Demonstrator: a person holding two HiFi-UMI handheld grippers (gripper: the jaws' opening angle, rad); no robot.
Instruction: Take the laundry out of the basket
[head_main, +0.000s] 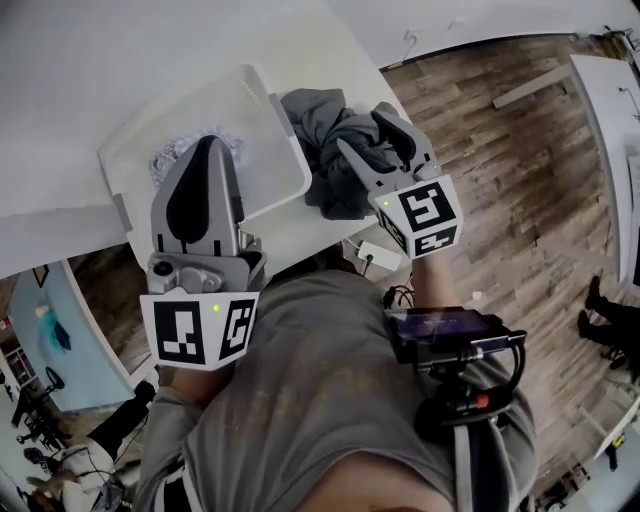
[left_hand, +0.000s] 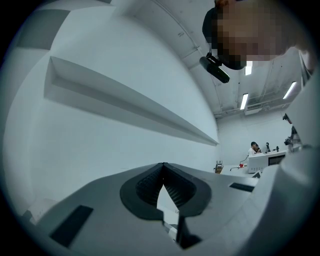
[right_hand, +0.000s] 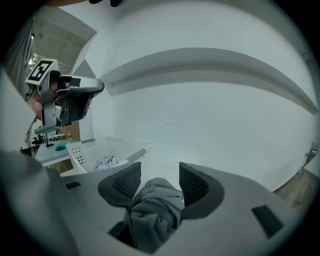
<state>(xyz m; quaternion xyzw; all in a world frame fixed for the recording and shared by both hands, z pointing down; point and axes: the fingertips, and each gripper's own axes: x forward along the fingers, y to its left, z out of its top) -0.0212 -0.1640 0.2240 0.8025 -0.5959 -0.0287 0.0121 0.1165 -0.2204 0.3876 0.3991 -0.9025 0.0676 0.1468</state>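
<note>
Lying in a loose heap on the white worktop (head_main: 300, 235), the grey garment (head_main: 330, 170) is out of the laundry basket (head_main: 280, 125) and rests just beside the basket's right wall. The right tool (head_main: 375, 130) is tilted down over this heap with its jaws standing moderately wide. In the right gripper view a bunched fold of the grey cloth rises between the two ribbed pads (right_hand: 192, 182). It may brush the left one, but the pads do not clamp it.

The basket is white, with perforated sides, and stands on the worktop to the left. A pale crumpled cloth (head_main: 178, 152) lies on its bottom.

The left tool (head_main: 210, 145) is held level in the air above the near part of the basket, clear of the rim. In the left gripper view its jaws are narrow, with the tips meeting and nothing between them, and they face a plain white wall (left_hand: 100, 125).

Wooden floor (head_main: 520, 150) shows to the right of the worktop.
</note>
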